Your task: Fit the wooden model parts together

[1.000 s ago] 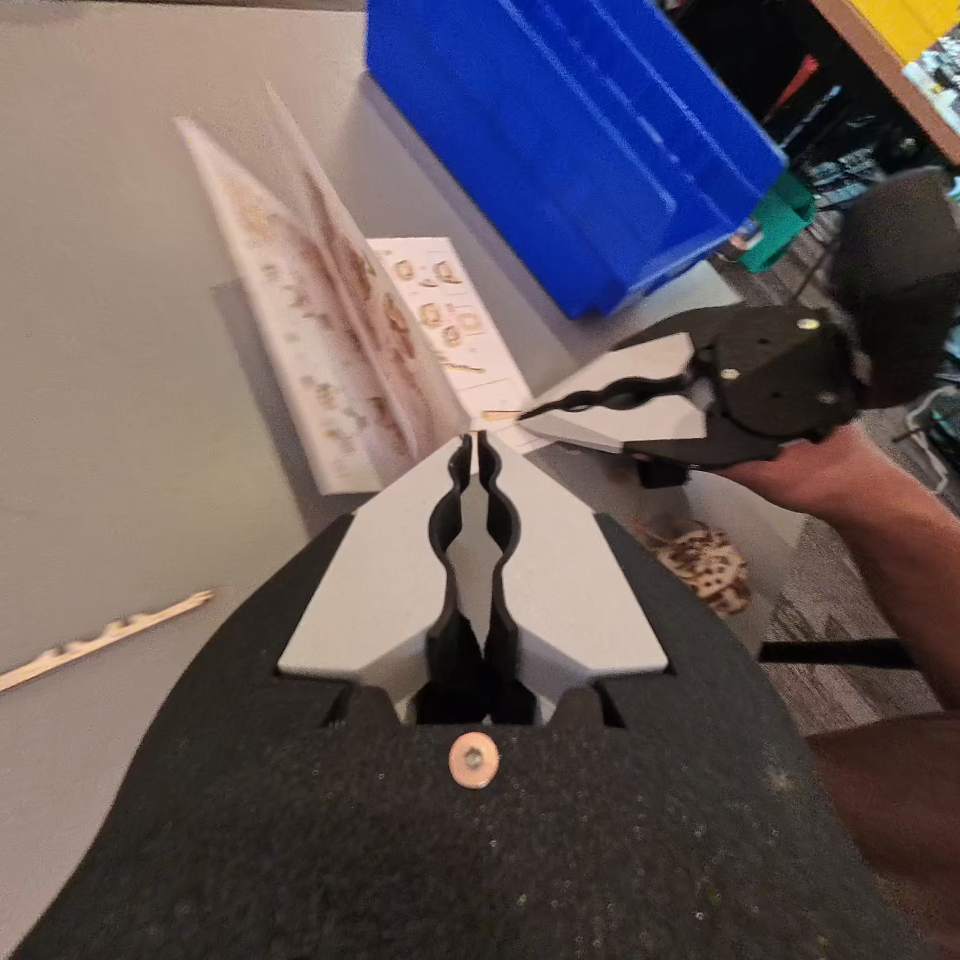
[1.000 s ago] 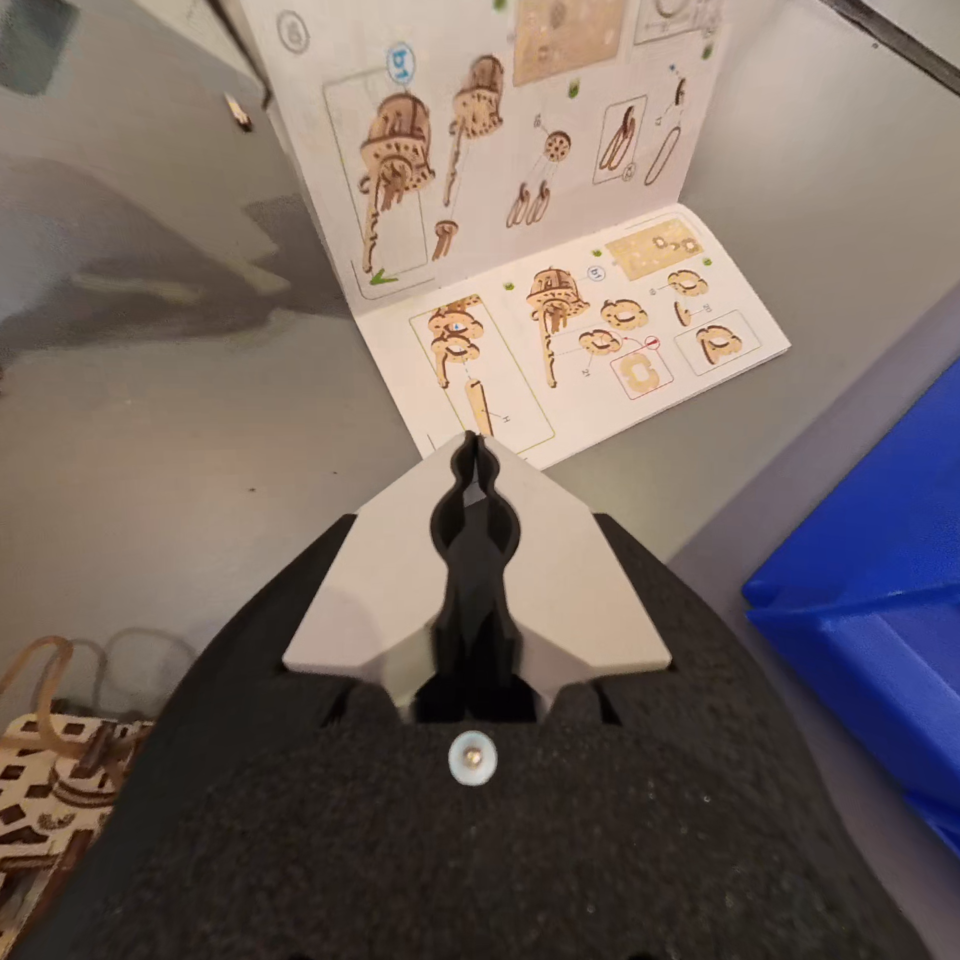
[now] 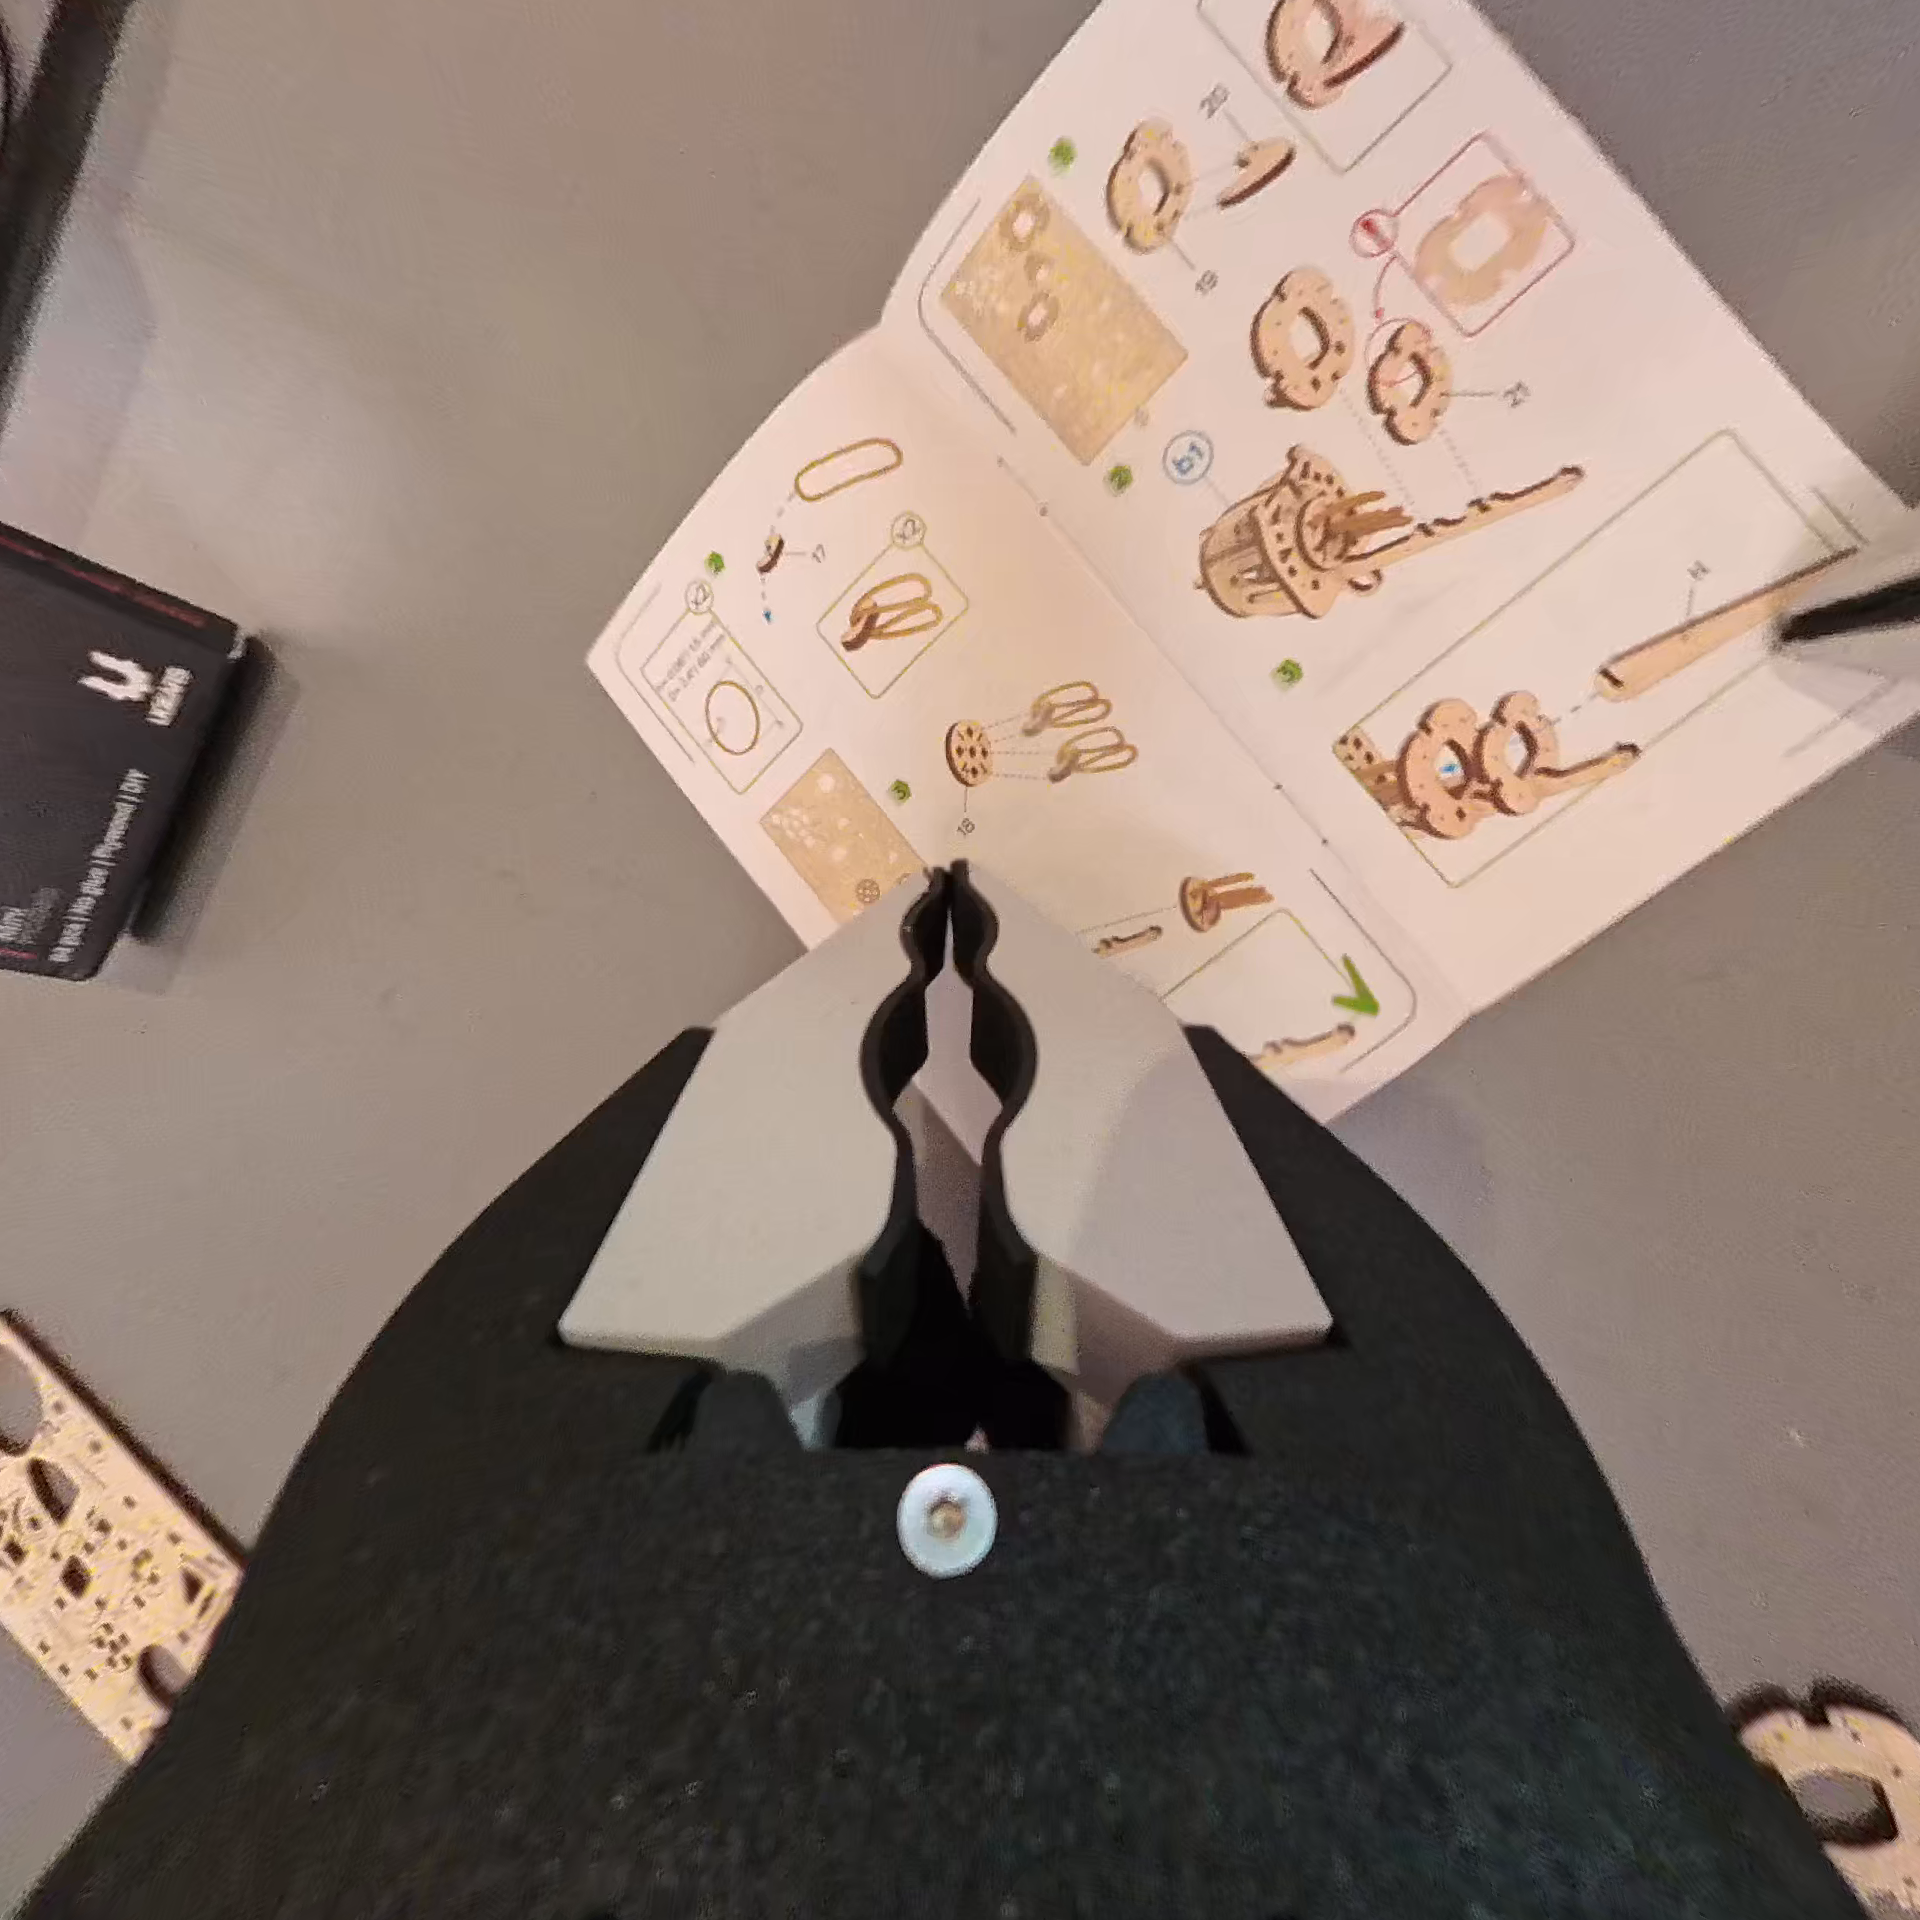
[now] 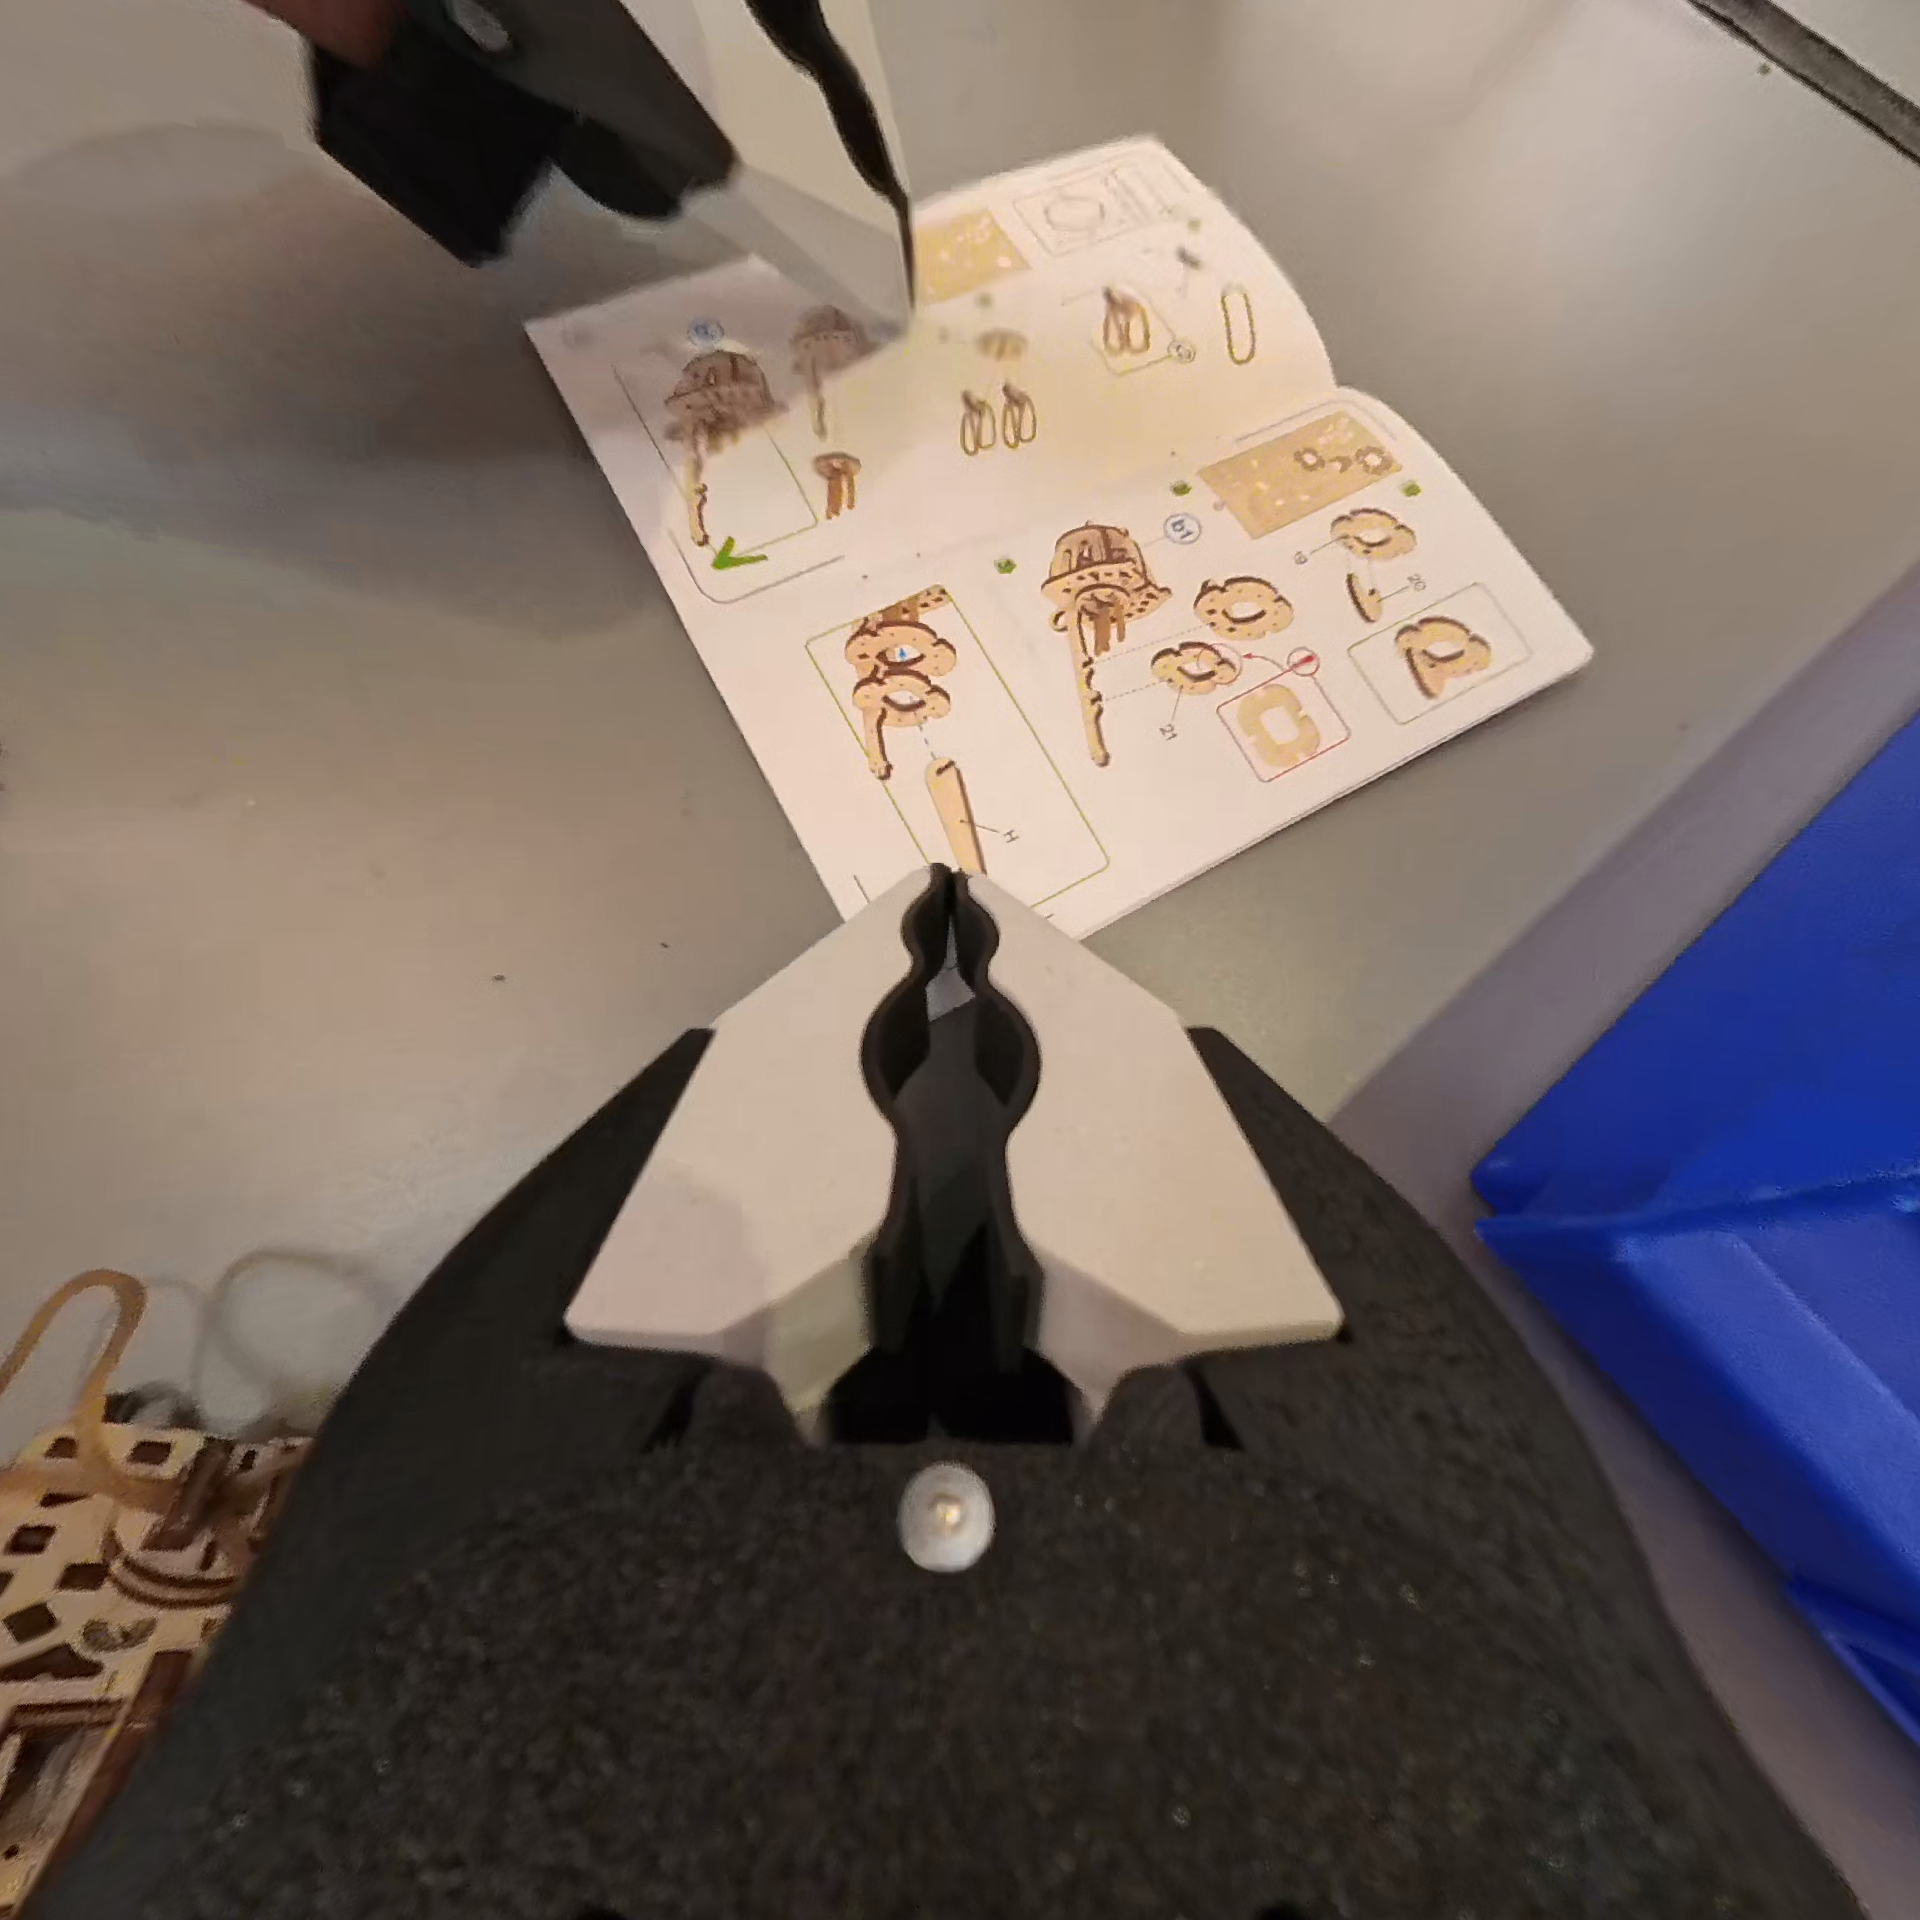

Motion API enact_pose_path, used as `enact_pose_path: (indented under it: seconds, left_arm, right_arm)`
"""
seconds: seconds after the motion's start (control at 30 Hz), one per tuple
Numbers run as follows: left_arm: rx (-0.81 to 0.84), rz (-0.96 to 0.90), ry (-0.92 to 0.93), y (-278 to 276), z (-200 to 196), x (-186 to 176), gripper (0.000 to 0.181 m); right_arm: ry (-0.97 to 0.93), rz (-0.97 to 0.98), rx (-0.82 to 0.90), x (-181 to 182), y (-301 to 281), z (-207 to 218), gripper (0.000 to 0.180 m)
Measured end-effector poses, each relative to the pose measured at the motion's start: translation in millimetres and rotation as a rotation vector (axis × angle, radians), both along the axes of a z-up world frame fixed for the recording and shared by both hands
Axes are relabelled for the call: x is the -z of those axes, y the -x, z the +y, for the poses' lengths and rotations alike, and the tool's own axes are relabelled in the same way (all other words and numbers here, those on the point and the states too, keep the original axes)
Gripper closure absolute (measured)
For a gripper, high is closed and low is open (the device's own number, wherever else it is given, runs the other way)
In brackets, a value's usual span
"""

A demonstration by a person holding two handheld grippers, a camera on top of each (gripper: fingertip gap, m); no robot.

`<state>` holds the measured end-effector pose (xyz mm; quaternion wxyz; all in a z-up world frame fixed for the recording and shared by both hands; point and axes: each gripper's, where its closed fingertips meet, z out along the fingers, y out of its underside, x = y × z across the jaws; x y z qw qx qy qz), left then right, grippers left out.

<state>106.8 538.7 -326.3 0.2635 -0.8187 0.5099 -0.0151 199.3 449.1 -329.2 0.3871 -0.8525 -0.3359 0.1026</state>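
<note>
At the far left of the left wrist view a cut-out wooden sheet [image 3: 94, 1538] lies flat on the tabletop [image 3: 436, 343], down-left of the left gripper [image 3: 948, 878], whose jaws are pressed together on nothing. That gripper hangs over the open instruction booklet [image 3: 1091, 623]. The right gripper [image 4: 951, 883], likewise clenched and empty, points at the same booklet; the part-built wooden model [image 4: 94, 1538] sits low to its left (nearer this gripper, I judge). A blue bin [image 4: 1714, 1195] stands at the right.
</note>
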Motion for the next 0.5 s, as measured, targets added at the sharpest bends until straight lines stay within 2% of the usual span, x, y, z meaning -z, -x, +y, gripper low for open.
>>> enact_pose_path:
  seconds: [0.03, 0.1, 0.17, 0.23, 0.33, 0.43, 0.5]
  left_arm:
    - [0.01, -0.025, -0.025, -1.0, -3.6, -9.0, 0.181]
    - [0.043, -0.142, -0.082, -6.1, -21.7, -39.6, 0.169]
    - [0.101, -0.271, -0.072, -7.2, -57.7, -65.2, 0.154]
    - [0.135, -0.369, 0.007, 3.5, -102.8, -76.4, 0.15]
    - [0.133, -0.556, 0.089, 28.2, -164.5, -84.6, 0.143]
    - [0.094, -0.645, 0.073, 55.1, -197.7, -91.6, 0.136]
    - [0.106, -0.689, 0.015, 65.8, -206.0, -98.9, 0.127]
  right_arm:
    - [-0.005, -0.043, 0.019, -3.0, -4.0, 0.1, 0.18]
    - [-0.064, -0.062, 0.063, -30.6, -11.0, -2.6, 0.18]
    - [-0.133, 0.042, 0.092, -73.1, -12.4, -18.6, 0.179]
    - [-0.061, 0.158, 0.111, -94.0, -13.5, -55.9, 0.16]
    - [0.105, 0.33, 0.145, -82.7, -4.8, -119.1, 0.114]
    - [0.068, 0.39, 0.199, -54.3, -1.1, -146.4, 0.105]
    - [0.12, 0.383, 0.202, -34.6, 4.0, -153.4, 0.104]
